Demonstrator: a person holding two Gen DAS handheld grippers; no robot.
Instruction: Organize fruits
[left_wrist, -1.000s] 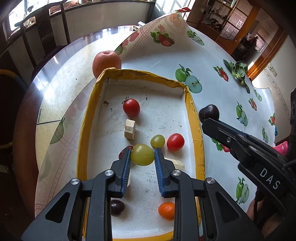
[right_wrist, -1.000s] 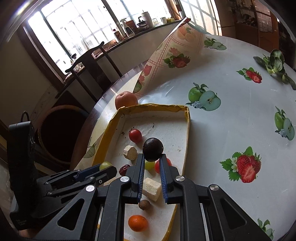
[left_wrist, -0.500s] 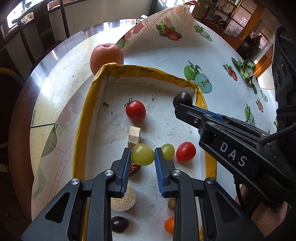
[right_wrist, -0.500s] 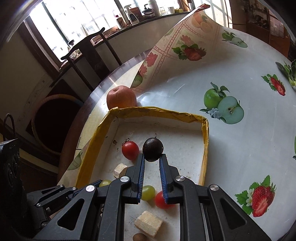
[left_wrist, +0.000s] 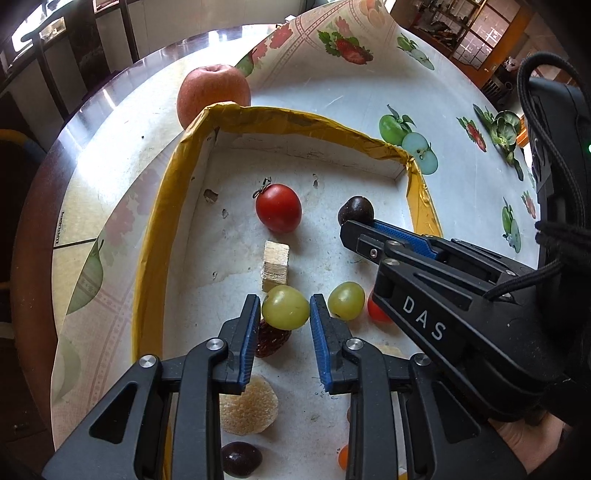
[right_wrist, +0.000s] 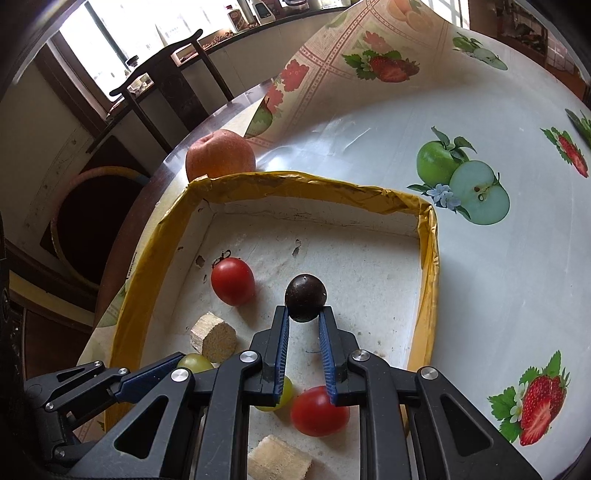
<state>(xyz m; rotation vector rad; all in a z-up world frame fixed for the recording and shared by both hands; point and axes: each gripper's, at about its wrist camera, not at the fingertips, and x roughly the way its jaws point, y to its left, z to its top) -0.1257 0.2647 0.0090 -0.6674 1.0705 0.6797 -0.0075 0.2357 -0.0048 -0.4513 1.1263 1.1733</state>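
A yellow-rimmed white tray (left_wrist: 155, 229) holds small fruits. My left gripper (left_wrist: 284, 310) hangs low over the tray with a green grape (left_wrist: 285, 307) between its blue pads. Its jaws are opening, and the pads still touch the grape. My right gripper (right_wrist: 304, 312) is shut on a dark round plum (right_wrist: 306, 297), held just above the tray floor near the far right corner. In the left wrist view the plum (left_wrist: 355, 211) shows at the right gripper's tips. A red cherry tomato (left_wrist: 278, 207) lies left of the plum.
An apple (left_wrist: 212, 92) sits outside the tray's far left corner. In the tray lie a wooden block (left_wrist: 275, 264), a second green grape (left_wrist: 346, 300), a red tomato (right_wrist: 319, 408), a dried red fruit (left_wrist: 271, 341), a pale cake (left_wrist: 247, 408), a dark fruit (left_wrist: 242, 459) and an orange fruit (left_wrist: 343, 456).
My right gripper carried the dark plum from outside the tray's right rim to low over its floor. My left gripper sank a little, with the green grape still between its pads.
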